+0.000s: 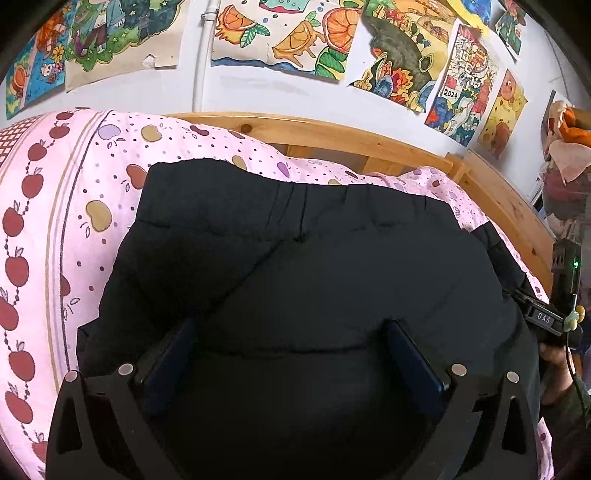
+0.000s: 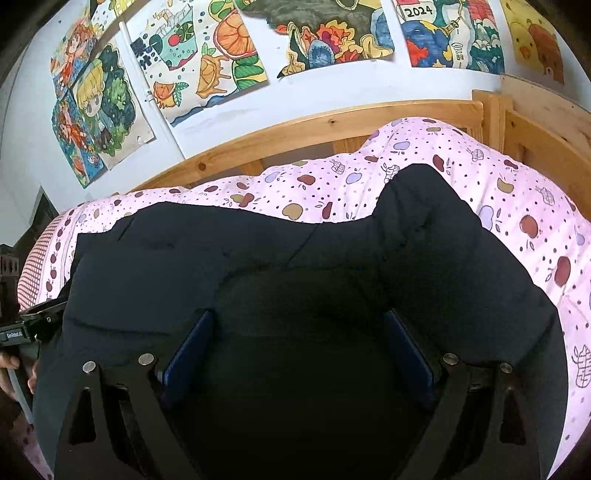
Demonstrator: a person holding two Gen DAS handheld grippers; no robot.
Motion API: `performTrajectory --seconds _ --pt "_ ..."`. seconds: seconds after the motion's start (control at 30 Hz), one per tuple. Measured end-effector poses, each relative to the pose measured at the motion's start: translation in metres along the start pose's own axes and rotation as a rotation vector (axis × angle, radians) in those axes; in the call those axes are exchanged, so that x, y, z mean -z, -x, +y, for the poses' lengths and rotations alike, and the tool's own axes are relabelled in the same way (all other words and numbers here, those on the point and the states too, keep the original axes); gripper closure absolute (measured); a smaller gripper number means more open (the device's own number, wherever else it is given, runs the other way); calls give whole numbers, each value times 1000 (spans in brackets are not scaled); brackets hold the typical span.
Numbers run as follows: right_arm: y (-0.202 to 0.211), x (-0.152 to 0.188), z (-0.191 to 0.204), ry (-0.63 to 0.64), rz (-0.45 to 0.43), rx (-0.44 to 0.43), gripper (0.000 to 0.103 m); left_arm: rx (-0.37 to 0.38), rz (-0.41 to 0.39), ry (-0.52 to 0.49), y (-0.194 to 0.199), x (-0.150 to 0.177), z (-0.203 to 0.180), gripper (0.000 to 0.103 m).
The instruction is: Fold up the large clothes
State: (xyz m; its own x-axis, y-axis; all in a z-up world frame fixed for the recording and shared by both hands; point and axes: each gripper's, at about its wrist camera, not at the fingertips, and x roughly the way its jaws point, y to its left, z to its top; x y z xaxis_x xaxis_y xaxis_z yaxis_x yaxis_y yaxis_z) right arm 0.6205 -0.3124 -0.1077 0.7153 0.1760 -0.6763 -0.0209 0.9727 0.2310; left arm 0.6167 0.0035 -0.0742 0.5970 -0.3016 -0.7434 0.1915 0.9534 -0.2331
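A large black garment (image 1: 314,266) with an elastic waistband lies spread on the pink quilt (image 1: 55,229); it also fills the right wrist view (image 2: 258,266). My left gripper (image 1: 291,332) is open, its blue-padded fingers (image 1: 410,354) wide apart just above the cloth. My right gripper (image 2: 299,325) is also open, fingers (image 2: 192,343) spread over the black fabric. Neither holds cloth. The right gripper's body shows at the right edge of the left wrist view (image 1: 554,314), and the left gripper's body at the left edge of the right wrist view (image 2: 22,328).
The pink apple-print quilt (image 2: 498,206) covers a bed with a wooden frame (image 1: 332,133) against a white wall hung with colourful drawings (image 1: 288,33). A pile of clothes (image 1: 569,158) stands at the far right.
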Motion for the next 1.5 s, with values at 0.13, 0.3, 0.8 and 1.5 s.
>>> performTrajectory --seconds 0.13,0.3,0.8,1.5 --pt "0 1 -1 -1 -7 -3 13 5 -3 1 -2 0 1 0" --pt "1 3 -4 -2 -14 -8 13 1 -7 -6 -1 2 2 0" --pt "50 18 -9 -16 -161 -28 12 90 -135 7 37 16 9 0" --pt "130 20 -56 -94 -217 230 11 -124 -140 -65 95 30 55 0"
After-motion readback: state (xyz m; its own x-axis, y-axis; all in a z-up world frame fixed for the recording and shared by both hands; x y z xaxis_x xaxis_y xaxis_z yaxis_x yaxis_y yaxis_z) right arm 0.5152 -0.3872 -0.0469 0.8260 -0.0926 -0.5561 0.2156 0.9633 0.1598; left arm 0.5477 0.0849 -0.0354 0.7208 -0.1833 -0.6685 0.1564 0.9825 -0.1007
